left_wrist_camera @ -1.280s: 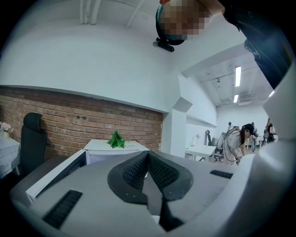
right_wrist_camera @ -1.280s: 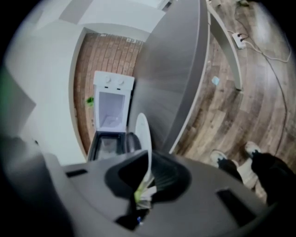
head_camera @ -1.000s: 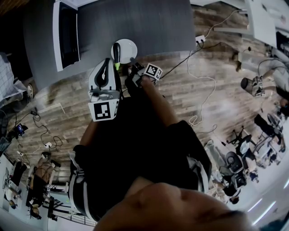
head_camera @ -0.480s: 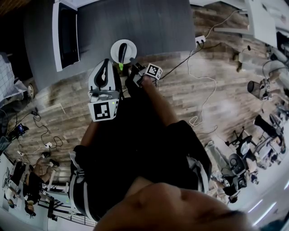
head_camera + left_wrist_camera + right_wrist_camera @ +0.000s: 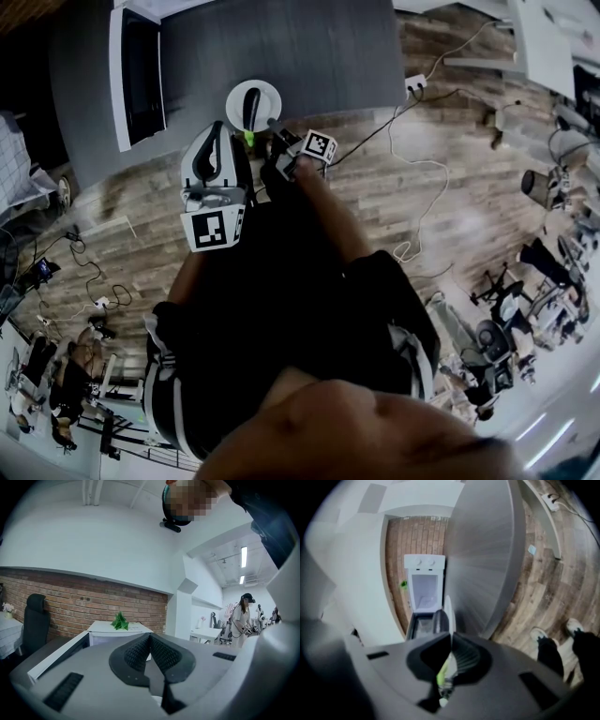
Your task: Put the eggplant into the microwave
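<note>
A dark eggplant (image 5: 247,111) with a green stem lies on a white plate (image 5: 267,92) near the front edge of the grey table (image 5: 319,47). My right gripper (image 5: 277,141) reaches the plate's near rim and is shut on it. In the right gripper view the plate (image 5: 448,611) shows edge-on beyond the jaws, with the eggplant (image 5: 440,621) on it and the green stem down between the pads. The microwave (image 5: 141,70) stands at the table's left with its door open (image 5: 424,590). My left gripper (image 5: 220,131) hangs beside the plate, shut and empty (image 5: 150,637).
A power strip (image 5: 415,82) and cables (image 5: 412,187) lie on the wood floor right of the table. A brick wall (image 5: 70,597), a black chair (image 5: 35,616) and a standing person (image 5: 241,616) show in the left gripper view. My own feet (image 5: 553,639) are on the floor.
The plate with the eggplant has shifted slightly left on the table together with my right gripper. The left gripper has barely moved.
</note>
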